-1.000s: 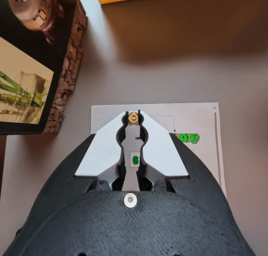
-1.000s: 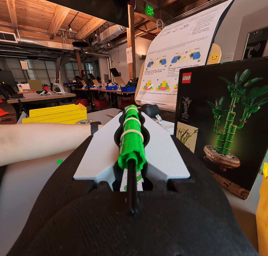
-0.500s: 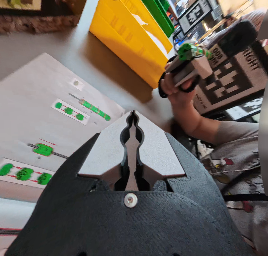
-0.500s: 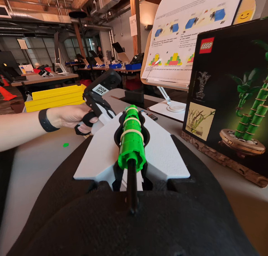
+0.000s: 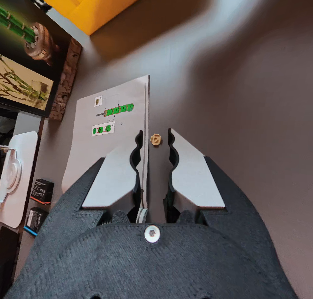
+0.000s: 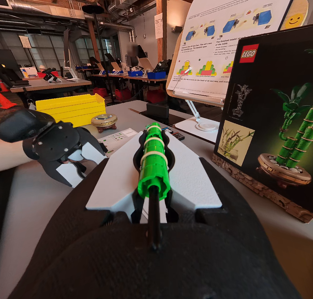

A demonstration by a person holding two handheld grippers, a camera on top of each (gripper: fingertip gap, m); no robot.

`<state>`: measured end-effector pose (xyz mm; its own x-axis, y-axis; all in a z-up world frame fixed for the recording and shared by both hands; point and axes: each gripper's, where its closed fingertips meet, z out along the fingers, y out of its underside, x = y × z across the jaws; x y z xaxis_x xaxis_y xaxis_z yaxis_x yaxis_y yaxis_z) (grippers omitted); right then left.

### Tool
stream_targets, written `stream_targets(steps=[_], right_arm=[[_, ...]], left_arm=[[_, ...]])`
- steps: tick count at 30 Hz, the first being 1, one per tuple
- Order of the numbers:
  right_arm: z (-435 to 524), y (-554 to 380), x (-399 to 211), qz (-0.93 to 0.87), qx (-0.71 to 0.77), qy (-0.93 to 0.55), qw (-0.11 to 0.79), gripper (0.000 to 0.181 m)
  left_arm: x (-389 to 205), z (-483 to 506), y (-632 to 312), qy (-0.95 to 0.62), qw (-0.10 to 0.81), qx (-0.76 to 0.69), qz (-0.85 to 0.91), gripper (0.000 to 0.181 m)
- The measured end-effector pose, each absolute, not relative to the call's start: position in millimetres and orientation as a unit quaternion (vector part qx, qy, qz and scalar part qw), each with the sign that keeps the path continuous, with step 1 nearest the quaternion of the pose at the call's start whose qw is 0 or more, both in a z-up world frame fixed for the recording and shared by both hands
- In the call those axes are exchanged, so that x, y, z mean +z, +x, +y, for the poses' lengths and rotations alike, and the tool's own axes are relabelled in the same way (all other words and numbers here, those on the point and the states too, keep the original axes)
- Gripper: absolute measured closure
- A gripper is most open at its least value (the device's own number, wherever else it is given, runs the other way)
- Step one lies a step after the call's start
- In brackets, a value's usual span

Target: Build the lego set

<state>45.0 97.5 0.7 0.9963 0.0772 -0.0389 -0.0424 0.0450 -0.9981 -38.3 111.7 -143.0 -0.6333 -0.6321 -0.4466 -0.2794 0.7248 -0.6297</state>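
Left wrist view: tool point(image 5: 155, 131) now empty, open.

Green ringed bamboo stalk point(image 6: 155, 157) on black axle; tan round stud point(image 5: 155, 139) lies on table

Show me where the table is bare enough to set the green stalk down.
The widest bare stretch lies right of the instruction sheet, past the tan round piece, below the yellow bin. Crowded: the left side, where the set's box, a white stand base and small black boxes stand close together.
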Motion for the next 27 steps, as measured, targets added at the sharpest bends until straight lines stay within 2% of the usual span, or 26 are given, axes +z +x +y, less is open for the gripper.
stream_targets(steps=[7, 10, 15, 23, 27], right_arm=[[96, 47, 3, -0.008, 0.052, -0.685, 0.726, 0.165], [96, 46, 2, -0.011, 0.052, -0.687, 0.725, 0.165], [97, 43, 1, -0.017, 0.054, -0.69, 0.722, 0.165], [99, 38, -2, -0.021, 0.069, -0.695, 0.715, 0.166], [101, 32, -4, -0.025, 0.081, -0.698, 0.711, 0.166]], left_arm=[[-161, 122, -36, -0.255, 0.253, -0.261, 0.896, 0.168], [-162, 122, -34, -0.269, 0.212, -0.285, 0.895, 0.168], [-163, 120, -31, -0.28, 0.198, -0.294, 0.892, 0.17], [-153, 121, -35, -0.425, 0.108, -0.373, 0.818, 0.179], [-138, 128, -30, -0.523, 0.028, -0.441, 0.729, 0.179]])
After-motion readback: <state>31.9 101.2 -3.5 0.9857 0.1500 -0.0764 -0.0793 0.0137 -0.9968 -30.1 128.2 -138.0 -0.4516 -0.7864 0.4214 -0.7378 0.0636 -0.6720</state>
